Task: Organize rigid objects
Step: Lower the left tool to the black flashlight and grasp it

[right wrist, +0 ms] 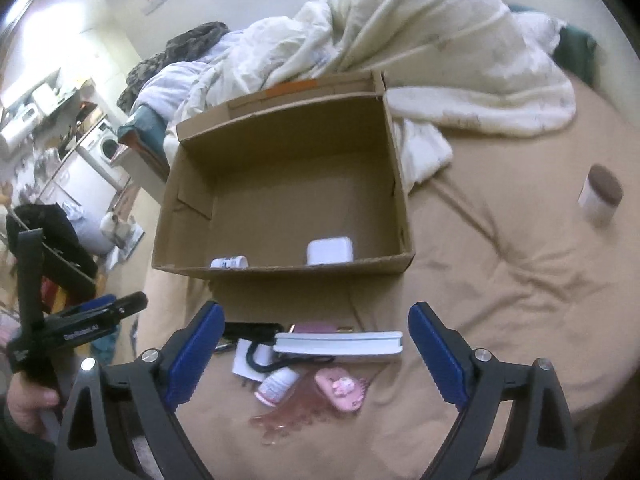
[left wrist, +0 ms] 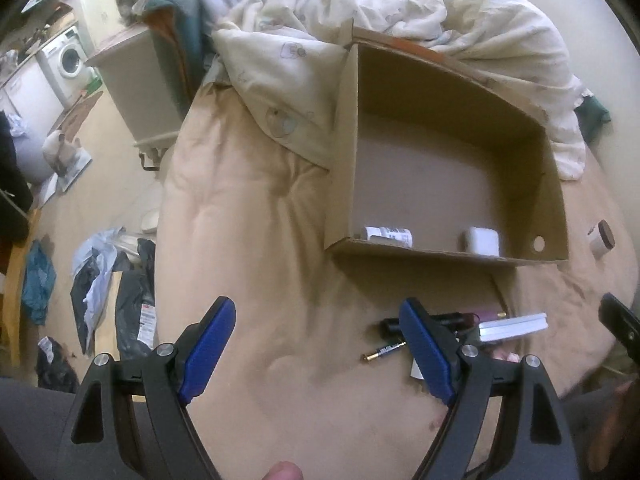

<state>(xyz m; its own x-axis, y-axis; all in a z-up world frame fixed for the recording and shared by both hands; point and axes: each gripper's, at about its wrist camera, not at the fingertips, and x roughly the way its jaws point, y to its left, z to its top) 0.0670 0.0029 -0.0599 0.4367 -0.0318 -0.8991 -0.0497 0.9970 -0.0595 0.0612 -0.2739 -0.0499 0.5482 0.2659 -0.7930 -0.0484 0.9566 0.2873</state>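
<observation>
The flat white rectangular case (right wrist: 338, 342) lies on the beige bedcover just before the brown cardboard box (right wrist: 404, 200); the right gripper (right wrist: 316, 344) hangs released over it, the left gripper (left wrist: 316, 344) released too. Better to lower straight, then clench across its narrow sides.

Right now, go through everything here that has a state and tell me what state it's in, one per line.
cardboard box: open, flaps up
white bottle: lying in the box
white charger block: upright in the box
brown-lidded jar: lid on, out on the bed
left gripper: open, empty
right gripper: open, empty
</observation>
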